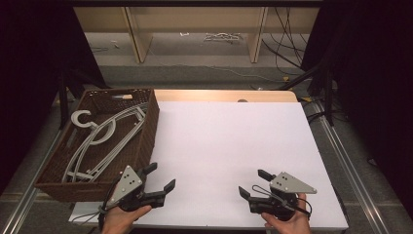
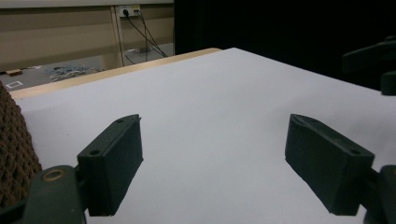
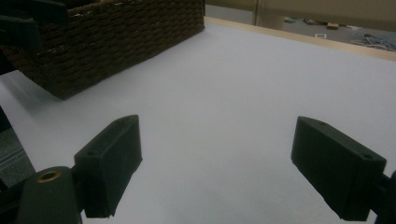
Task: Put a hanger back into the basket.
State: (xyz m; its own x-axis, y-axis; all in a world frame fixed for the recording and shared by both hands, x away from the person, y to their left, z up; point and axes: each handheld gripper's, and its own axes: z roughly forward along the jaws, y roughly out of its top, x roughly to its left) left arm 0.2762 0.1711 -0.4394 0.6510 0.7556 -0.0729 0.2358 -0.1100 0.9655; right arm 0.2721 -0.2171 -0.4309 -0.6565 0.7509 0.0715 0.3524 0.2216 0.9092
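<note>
Left gripper [image 1: 162, 176] held low over the near left part of the white table sheet [image 1: 229, 146], jaws spread wide, nothing between them. Right gripper [image 1: 254, 184] held likewise near the front edge, well apart from the left one, jaws also spread wide and empty, pointing up and to the left across the sheet. Just beyond and to the outer side of the left gripper, almost touching its upper jaw: a brown woven basket [image 1: 146, 141], long side running away from the claw toward the far edge of the table. Inside the basket, a loose pile of pale grey hangers [image 1: 104, 136], lying flat and overlapping, one hook [image 1: 82, 118] curled toward the far left corner; exact count hard to tell. Seen along the left gripper's own jaws: bare white sheet ahead, the basket's weave [image 2: 14, 149] close at the left edge, the right gripper's dark parts [image 2: 373, 56] far off at the right edge. Seen along the right gripper's jaws: bare sheet between the black pads, the basket wall [image 3: 116, 42] ahead and to the left, some way off. A hand [image 1: 122, 219] under the left gripper, another hand [image 1: 287, 222] under the right, both at the bottom edge of the high view.
</note>
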